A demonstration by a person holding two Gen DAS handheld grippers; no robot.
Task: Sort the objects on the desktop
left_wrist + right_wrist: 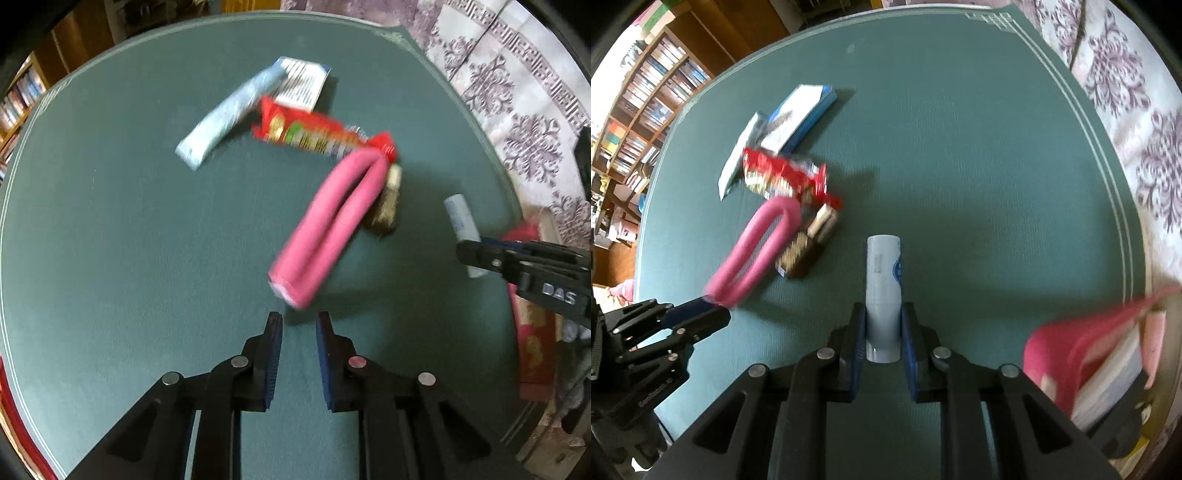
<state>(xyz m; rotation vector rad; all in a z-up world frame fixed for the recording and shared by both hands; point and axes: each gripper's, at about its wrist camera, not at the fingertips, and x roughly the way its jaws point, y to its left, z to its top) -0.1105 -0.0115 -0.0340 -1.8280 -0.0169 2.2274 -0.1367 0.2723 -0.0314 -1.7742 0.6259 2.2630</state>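
A folded pink foam tube [330, 221] lies on the green table mat [129, 240], its near end just ahead of my left gripper [299, 319], which is open and empty. My right gripper [882, 312] is shut on a white cylindrical tube [883, 291], held above the mat; it also shows in the left wrist view [461, 225]. The pink tube [753, 247] shows in the right wrist view too, with the left gripper [713, 306] at its end. A red snack packet [317, 134], a light blue sachet [229, 114], a white-blue box [303, 83] and a small brown-gold packet [386, 206] lie behind.
A pink bag with a box inside [1100, 365] sits at the right edge of the table. A patterned white-purple cloth [517, 92] lies beyond the mat on the right. Bookshelves [646, 103] stand at the far left.
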